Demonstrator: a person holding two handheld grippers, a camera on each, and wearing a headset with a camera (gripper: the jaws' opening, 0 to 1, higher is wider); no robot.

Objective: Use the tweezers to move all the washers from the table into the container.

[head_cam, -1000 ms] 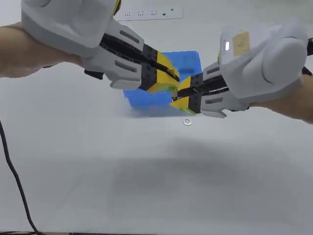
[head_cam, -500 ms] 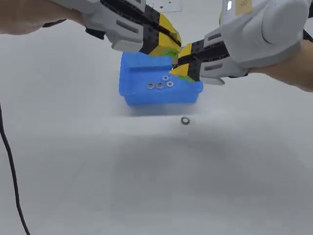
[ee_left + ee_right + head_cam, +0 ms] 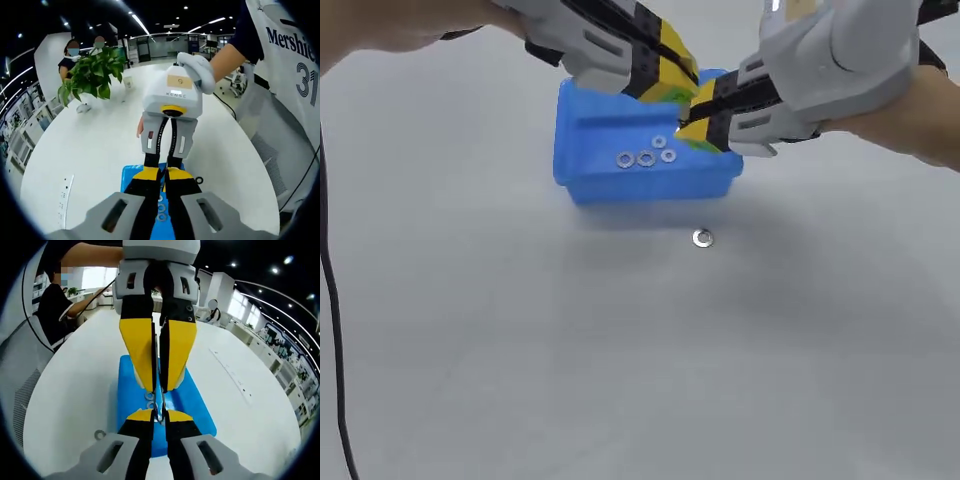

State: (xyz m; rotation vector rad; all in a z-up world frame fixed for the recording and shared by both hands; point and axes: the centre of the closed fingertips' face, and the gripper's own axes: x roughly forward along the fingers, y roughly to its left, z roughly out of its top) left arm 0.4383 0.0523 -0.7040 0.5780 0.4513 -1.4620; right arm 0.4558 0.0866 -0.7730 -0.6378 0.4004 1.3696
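Four washers [image 3: 645, 159] lie in blue container [image 3: 620, 190]; one washer [image 3: 703, 237] on worktop [image 3: 620, 350], just off container's near right corner. Your left gripper [image 3: 685, 85] and right gripper [image 3: 688, 125] are over container's right edge, both jaw pairs pinched on tweezers [image 3: 160, 390]. Step, likely: last pickup. Next: lower tweezers to that washer.

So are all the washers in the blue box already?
No, one washer lies on the table just outside the blue container.

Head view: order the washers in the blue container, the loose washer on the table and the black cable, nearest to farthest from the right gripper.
1. Washers, inside the container, just beside the right gripper.
2. Loose washer, on the table in front of the container.
3. Black cable, at the far left edge.
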